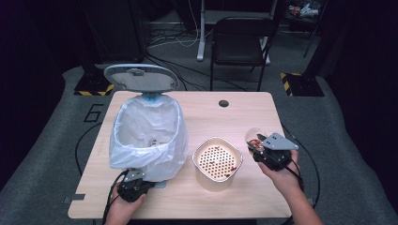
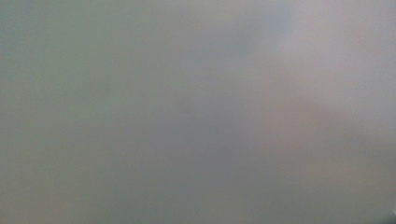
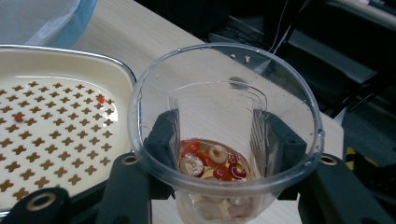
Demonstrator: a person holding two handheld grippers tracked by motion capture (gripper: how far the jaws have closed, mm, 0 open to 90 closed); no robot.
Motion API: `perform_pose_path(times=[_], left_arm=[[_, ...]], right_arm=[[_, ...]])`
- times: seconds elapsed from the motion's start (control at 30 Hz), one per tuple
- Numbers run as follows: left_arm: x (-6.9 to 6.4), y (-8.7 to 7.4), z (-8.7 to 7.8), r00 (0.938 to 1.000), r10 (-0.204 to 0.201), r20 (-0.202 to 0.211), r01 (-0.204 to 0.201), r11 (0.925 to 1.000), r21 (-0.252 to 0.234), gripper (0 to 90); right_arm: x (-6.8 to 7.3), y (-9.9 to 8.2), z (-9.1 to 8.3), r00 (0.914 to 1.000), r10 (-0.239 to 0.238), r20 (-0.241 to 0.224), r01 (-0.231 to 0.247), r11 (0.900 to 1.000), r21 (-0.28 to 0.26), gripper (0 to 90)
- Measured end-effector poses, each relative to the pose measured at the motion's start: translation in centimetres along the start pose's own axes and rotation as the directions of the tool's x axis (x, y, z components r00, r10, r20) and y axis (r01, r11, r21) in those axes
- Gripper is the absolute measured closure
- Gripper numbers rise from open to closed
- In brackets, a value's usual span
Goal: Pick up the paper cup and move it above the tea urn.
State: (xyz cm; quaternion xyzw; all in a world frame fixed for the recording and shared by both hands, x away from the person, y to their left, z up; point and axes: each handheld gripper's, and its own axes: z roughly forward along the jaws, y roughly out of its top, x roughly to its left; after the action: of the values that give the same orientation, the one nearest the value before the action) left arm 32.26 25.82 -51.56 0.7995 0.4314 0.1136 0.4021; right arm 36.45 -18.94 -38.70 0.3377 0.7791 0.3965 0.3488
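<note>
Apparently clamped, right hand-held gripper (image 3: 219,140) holds clear cup (image 3: 224,116) beside strainer rim (image 3: 119,70).

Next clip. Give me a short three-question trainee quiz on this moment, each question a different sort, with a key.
1. True or false: the right gripper grips a clear plastic cup.
2. What lies in the cup's bottom? A) red and pale food bits B) coins C) nothing
3. Which thing stands between the lined bin and the cup?

Key: 1 true. 2 A. 3 the cream container with the perforated strainer tray.
</note>
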Motion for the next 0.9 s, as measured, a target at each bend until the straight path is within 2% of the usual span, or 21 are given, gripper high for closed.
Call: perform_pose_path(times=[0.17, 0.3, 0.47, 0.53, 0.73, 0.9], left_arm=[[0.0, 0.0, 0.0, 1.0, 0.001, -0.001, -0.001, 1.0, 0.002, 90.0], [0.0, 0.0, 0.0, 1.0, 0.001, 0.0, -0.001, 1.0, 0.001, 90.0], [0.0, 0.0, 0.0, 1.0, 0.0, 0.0, 0.0, 1.0, 0.0, 90.0], [0.0, 0.0, 0.0, 1.0, 0.0, 0.001, 0.0, 1.0, 0.0, 90.0], [0.0, 0.0, 0.0, 1.0, 0.0, 0.001, 0.0, 1.0, 0.0, 90.0], [0.0, 0.0, 0.0, 1.0, 0.0, 0.001, 0.0, 1.0, 0.0, 90.0]], right_arm=[[0.8, 0.0, -0.1, 0.9984, -0.031, 0.046, 0.033, 0.9983, -0.047, 52.3], [1.4, 0.2, 0.0, 0.9962, -0.061, 0.062, 0.065, 0.9954, -0.07, 52.4], [2.5, 0.7, 0.0, 0.9838, -0.141, 0.11, 0.151, 0.985, -0.085, 52.4], [2.9, 0.8, 0.1, 0.9753, -0.182, 0.125, 0.193, 0.9773, -0.086, 52.5], [4.5, 0.8, 0.5, 0.9411, -0.289, 0.176, 0.307, 0.9477, -0.088, 52.6], [5.6, 0.8, 0.8, 0.9036, -0.369, 0.218, 0.394, 0.9149, -0.086, 52.8]])
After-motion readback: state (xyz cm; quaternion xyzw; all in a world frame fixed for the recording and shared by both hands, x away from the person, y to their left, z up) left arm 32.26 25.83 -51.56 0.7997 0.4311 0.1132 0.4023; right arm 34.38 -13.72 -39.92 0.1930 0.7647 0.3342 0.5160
